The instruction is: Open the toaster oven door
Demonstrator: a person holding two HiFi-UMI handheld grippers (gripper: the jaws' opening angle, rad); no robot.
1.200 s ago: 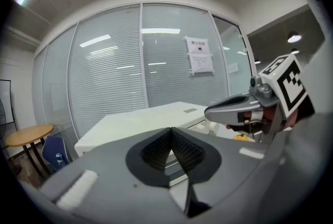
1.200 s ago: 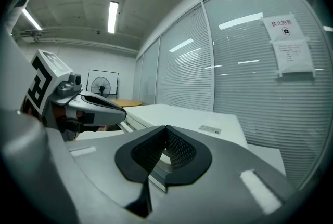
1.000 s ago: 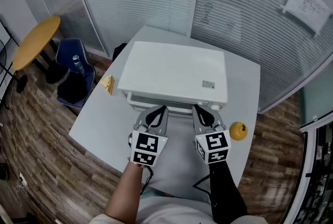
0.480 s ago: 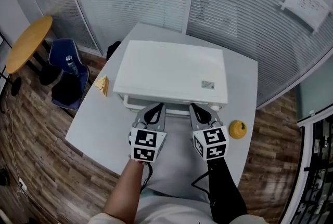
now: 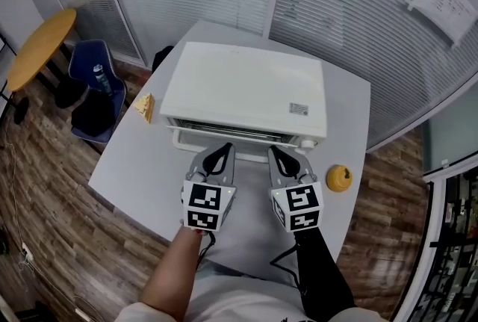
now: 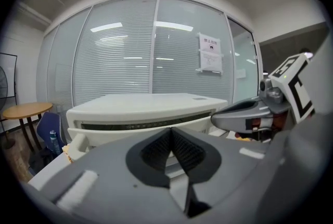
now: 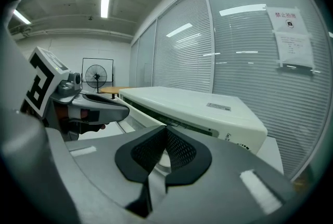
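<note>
Now left gripper (image 5: pixel 222 154) and right gripper (image 5: pixel 275 154), jaws closed, sit at the oven's (image 5: pixel 246 85) slightly ajar door (image 5: pixel 249 138).

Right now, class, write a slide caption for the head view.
Left gripper and right gripper, jaws shut, at the oven handle; door ajar.

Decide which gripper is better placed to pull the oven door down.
Left, slightly. Both jaws pinch the white bar handle of the white toaster oven, but the left gripper sits nearer its middle, the right gripper nearer one end.
</note>
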